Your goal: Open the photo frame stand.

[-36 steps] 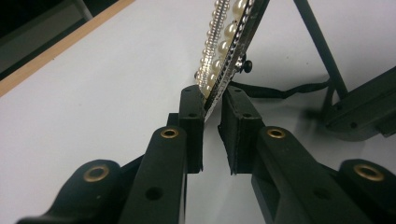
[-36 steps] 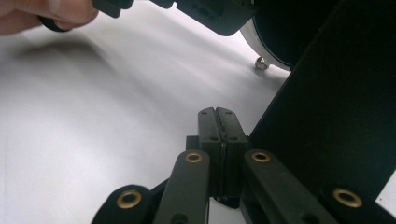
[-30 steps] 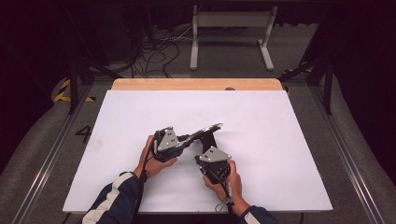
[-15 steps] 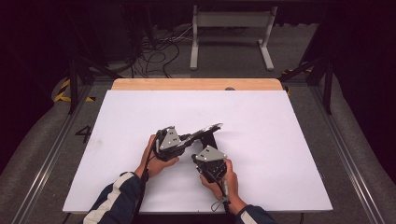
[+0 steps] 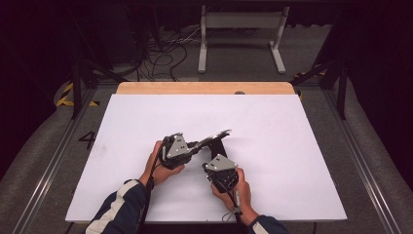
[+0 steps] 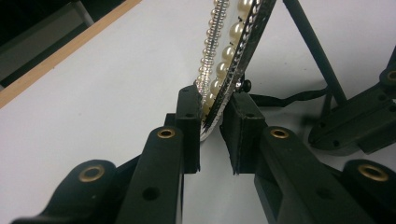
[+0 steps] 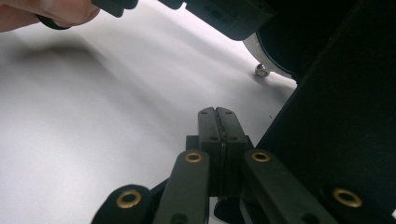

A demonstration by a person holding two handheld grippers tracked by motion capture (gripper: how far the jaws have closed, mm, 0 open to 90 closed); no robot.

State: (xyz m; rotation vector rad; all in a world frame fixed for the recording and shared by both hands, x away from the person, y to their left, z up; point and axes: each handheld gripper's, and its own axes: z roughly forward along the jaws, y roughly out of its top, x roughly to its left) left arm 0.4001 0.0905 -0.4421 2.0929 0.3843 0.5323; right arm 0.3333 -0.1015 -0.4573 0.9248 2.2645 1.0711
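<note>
The left hand-held gripper [image 6: 211, 133] clamped a pearl-edged mirror [image 6: 231, 56] above the table [image 5: 302, 146]; the right hand-held gripper [image 7: 217, 122] stayed shut, empty.

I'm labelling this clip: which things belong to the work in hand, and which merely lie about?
In the work:
- pearl-trimmed silver picture frame with black back stand
- left gripper, shut on its edge
- right gripper, shut, holding nothing

Lying about:
- white table sheet
- wooden table edge
- floor cables
</note>
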